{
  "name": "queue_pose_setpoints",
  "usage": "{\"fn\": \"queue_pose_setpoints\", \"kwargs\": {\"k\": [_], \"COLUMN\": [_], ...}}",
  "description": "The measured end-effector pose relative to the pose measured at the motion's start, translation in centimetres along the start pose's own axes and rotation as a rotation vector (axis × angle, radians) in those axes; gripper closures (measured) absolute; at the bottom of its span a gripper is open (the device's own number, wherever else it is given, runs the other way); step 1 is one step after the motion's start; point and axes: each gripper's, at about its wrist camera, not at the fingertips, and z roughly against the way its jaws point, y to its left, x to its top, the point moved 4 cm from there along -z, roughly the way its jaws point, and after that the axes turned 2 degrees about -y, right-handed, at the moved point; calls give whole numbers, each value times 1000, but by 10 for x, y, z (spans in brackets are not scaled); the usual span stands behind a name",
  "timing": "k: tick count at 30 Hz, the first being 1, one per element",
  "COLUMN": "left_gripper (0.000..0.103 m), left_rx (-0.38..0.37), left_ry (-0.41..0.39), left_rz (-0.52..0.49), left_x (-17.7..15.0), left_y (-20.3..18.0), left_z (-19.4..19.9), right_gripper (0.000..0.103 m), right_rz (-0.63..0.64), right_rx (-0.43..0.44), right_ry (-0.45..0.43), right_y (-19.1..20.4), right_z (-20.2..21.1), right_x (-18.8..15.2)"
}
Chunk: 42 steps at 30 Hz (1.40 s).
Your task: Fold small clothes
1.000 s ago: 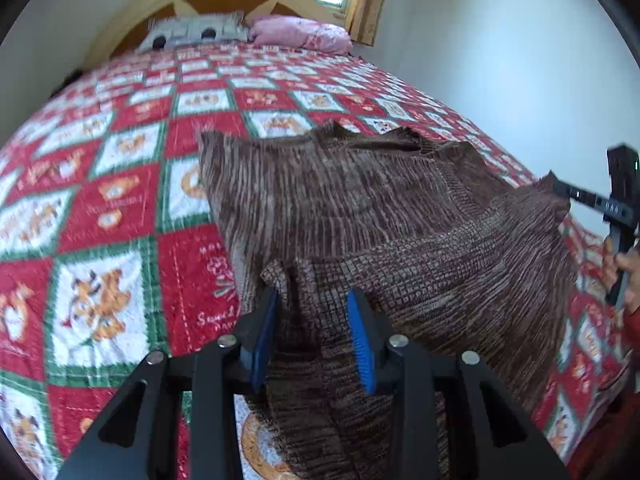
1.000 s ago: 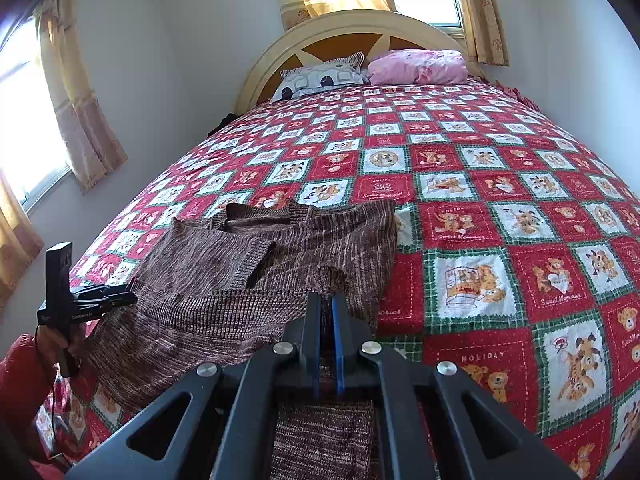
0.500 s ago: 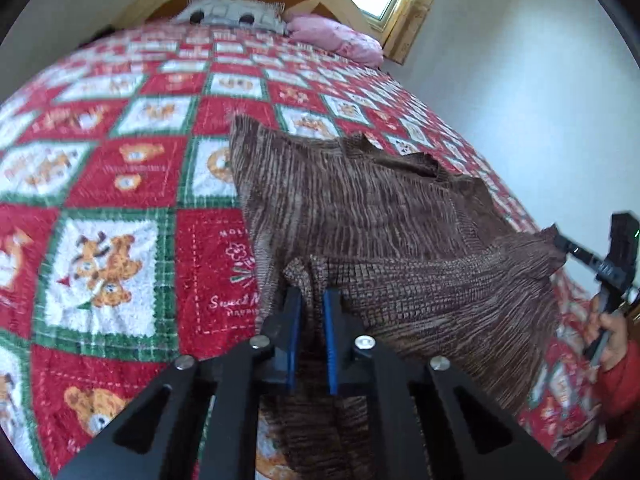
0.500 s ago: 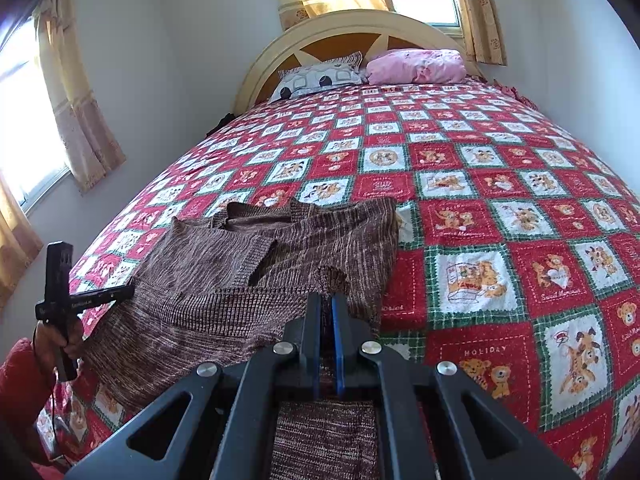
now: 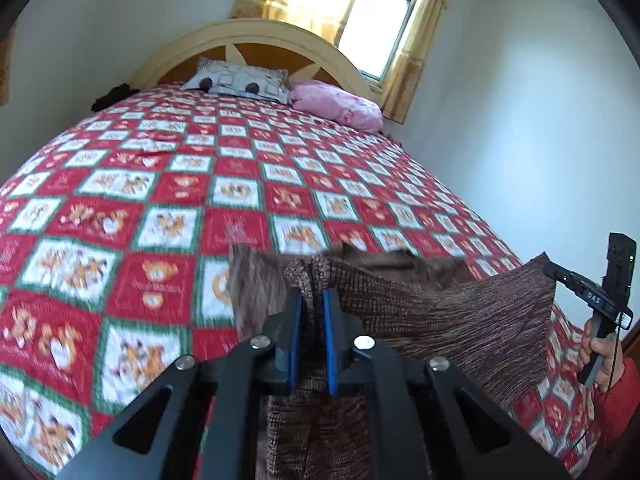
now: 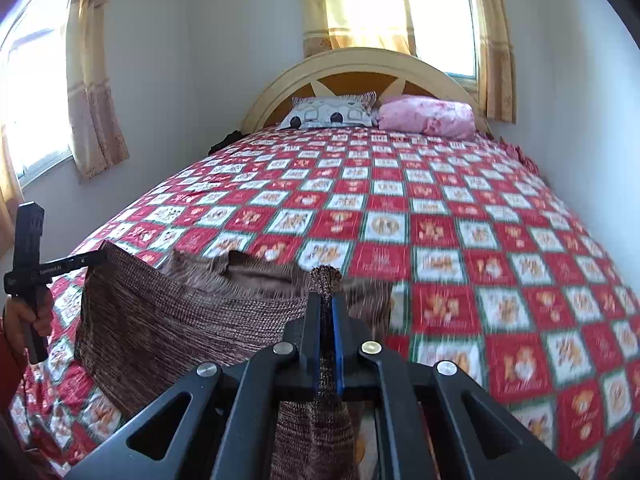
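step: i'm lifting the near edge of the brown knit garment (image 5: 472,316) off the bed (image 5: 240,184) to fold it toward the headboard (image 6: 360,68).
left gripper (image 5: 311,300): fingers clamped on a bunched corner of the knit; they have just been closing on it.
right gripper (image 6: 327,300): fingers together on the other corner, cloth pinched between.
how to do it well: i'd keep both corners level and the edge taut, then carry it forward evenly.
changed: a second ago the edge lay lower on the bed; now it hangs raised between the grippers.
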Motion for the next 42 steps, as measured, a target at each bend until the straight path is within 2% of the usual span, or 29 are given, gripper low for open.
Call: {"fn": "queue_pose_setpoints", "kwargs": {"k": [3, 9, 12, 14, 18, 20, 22, 26, 29, 30, 31, 32, 33, 34, 35, 36, 39, 42], "left_gripper": [92, 92, 92, 92, 91, 84, 72, 71, 62, 52, 43, 39, 31, 25, 23, 23, 23, 22], "left_rx": [28, 89, 121, 136, 162, 160, 166, 164, 211, 241, 261, 266, 270, 280, 292, 304, 281, 243], "left_ry": [-14, -22, 0, 27, 109, 131, 147, 159, 180, 187, 178, 161, 144, 133, 127, 120, 127, 148], "left_rz": [19, 92, 108, 112, 152, 201, 242, 242, 207, 192, 179, 170, 161, 153, 150, 152, 160, 143], "left_x": [16, 25, 20, 13, -6, -8, -10, -11, -6, -4, -2, -1, -1, -1, -3, -7, -28, -54], "left_y": [9, 36, 48, 52, 66, 75, 82, 79, 75, 74, 73, 72, 70, 67, 64, 59, 35, 4], "left_z": [-14, -50, -77, -92, -122, -126, -127, -127, -124, -118, -108, -97, -85, -72, -61, -51, -32, -33], "right_gripper": [99, 99, 99, 99, 99, 99, 98, 98, 95, 95, 95, 94, 90, 76, 65, 60, 60, 60], "right_rz": [40, 17, 2, -9, -1, -20, -36, -33, -45, -54, -70, -84, -89, -99, -111, -130, -181, -196], "right_rx": [-22, -61, -86, -99, -131, -136, -135, -135, -145, -150, -167, -190, -206, -225, -225, -207, -51, 11], "right_ry": [-7, 1, 31, 82, 162, 184, 195, 220, 227, 211, 160, 103, 77, 47, 32, 27, 81, 110], "right_y": [-4, -23, -35, -42, -49, -55, -59, -58, -60, -60, -61, -61, -61, -58, -55, -49, -13, 16], "right_z": [-19, -80, -118, -146, -175, -182, -184, -190, -182, -175, -157, -135, -123, -103, -89, -76, -51, -42], "right_x": [19, 39, 30, 14, -16, -25, -28, -31, -25, -22, -15, -9, -6, -4, -4, -7, -30, -54]}}
